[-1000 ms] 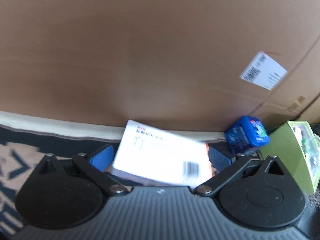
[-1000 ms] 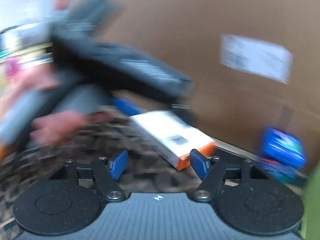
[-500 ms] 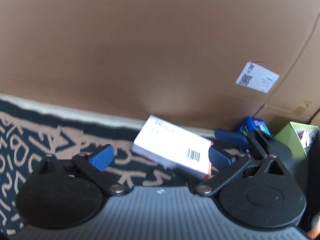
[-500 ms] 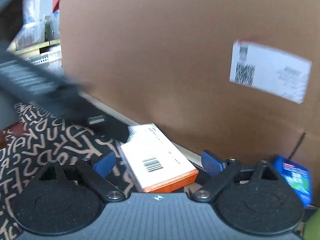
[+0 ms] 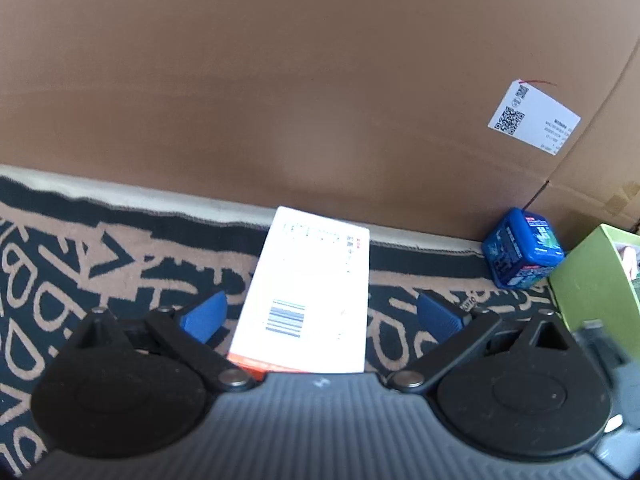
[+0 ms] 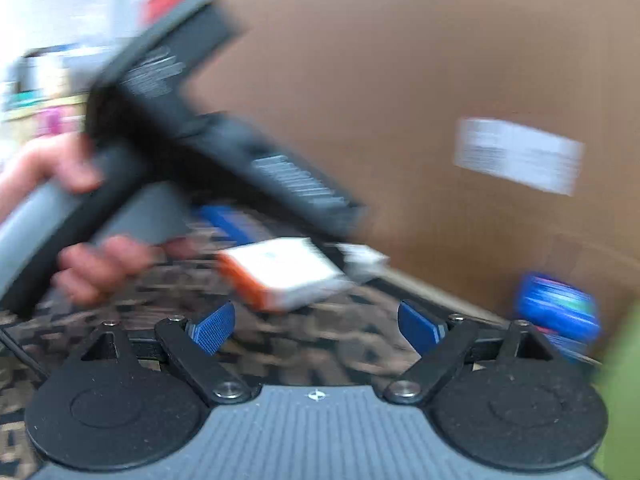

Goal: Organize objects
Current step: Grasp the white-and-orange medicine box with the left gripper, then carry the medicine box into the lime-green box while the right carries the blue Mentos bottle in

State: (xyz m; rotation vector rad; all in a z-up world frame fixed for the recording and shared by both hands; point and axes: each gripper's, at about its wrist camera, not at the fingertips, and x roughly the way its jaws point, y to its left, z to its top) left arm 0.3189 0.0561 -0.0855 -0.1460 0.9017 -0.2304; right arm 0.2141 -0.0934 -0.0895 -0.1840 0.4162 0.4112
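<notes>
Nearest in the left wrist view, the left gripper (image 5: 320,316) with jaws spread wide, its blue pads on either side of the flat white cardboard box with an orange end and a barcode (image 5: 308,292) but not touching it. Box lying flat on the black-and-tan patterned rug (image 5: 100,264), its far end close to the large brown cardboard carton wall (image 5: 304,92). Right of the box, against the carton: a small blue plastic tub (image 5: 522,254), then a green box (image 5: 596,276). Sharp only here: the white shipping label (image 5: 534,118). In the blurred right wrist view, the right gripper (image 6: 316,326), jaws wide and closing slightly, nothing between them, short of the box (image 6: 284,272). Seen only here: a hand (image 6: 96,264) gripping the left gripper's dark body above the box.
</notes>
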